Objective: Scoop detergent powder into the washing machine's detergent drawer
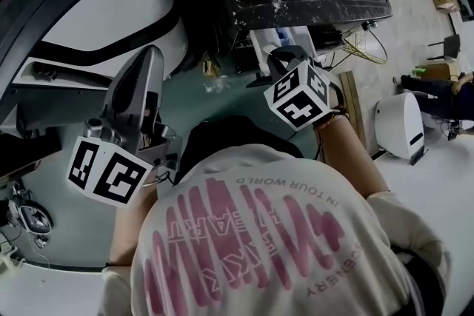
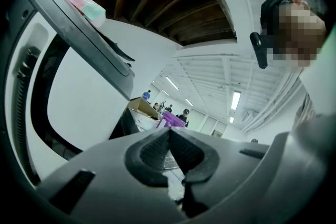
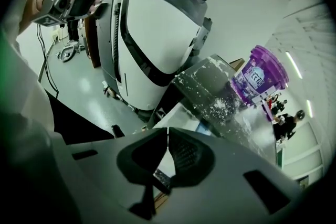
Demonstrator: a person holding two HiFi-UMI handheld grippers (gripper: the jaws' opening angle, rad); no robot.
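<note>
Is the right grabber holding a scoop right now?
No, the right gripper has its jaws pressed together with nothing between them.

Workshop hall — strip lights (image 2: 235, 99), loose cables (image 1: 364, 48), washing machine (image 3: 157, 29).

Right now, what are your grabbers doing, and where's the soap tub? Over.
Left gripper shut, empty. Right gripper shut, empty. Purple detergent tub stands on the dark table, spilled powder beside it. Nothing seen blocking it.
</note>
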